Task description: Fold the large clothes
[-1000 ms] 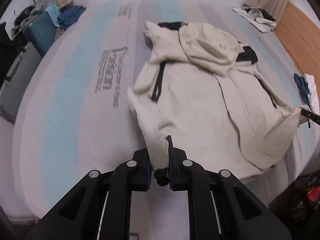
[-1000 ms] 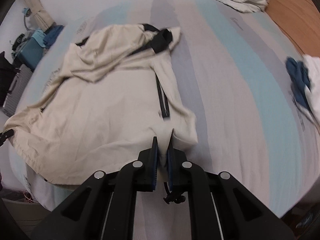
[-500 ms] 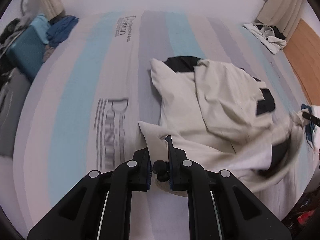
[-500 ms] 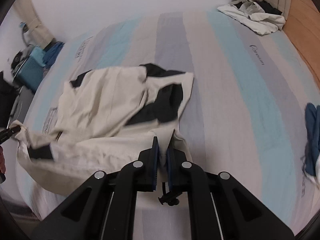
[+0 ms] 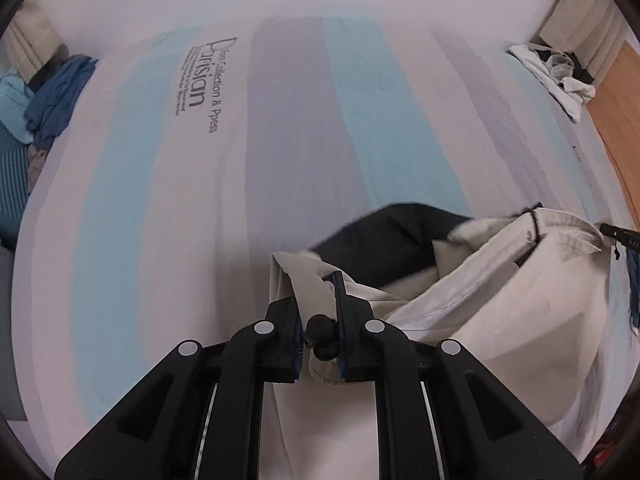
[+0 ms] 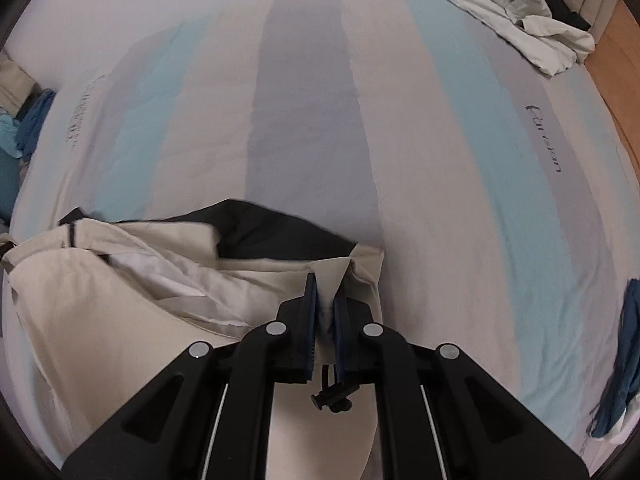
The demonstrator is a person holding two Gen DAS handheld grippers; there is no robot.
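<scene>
A: Gripping one corner of the large cream cotton jacket with black lining [image 5: 500, 292], the left gripper [image 5: 317, 304] has its two black fingers [image 5: 286, 320] pressed close together, a fold of cream hem pinched between the blue pads and a black drawcord toggle [image 5: 320, 326] lodged in the gap.

B: And the right gripper [image 6: 325, 308]?

A: Its jaws stand almost closed on the opposite hem corner; a black cord end [image 6: 334, 394] hangs just below the fingers. In the left wrist view only its tip is visible, at the right edge.

B: Where does the garment lie?

A: Bunched between the two grippers over the near part of the striped blue, grey and white mattress cover [image 5: 280, 140], its black inner panel [image 6: 276, 236] turned upward.

B: Other items?

A: A crumpled white-and-black garment [image 6: 528, 28] at the far right corner, dark blue cloth [image 6: 624, 364] at the right edge, and blue clothes [image 5: 52, 104] beside the mattress at left.
</scene>
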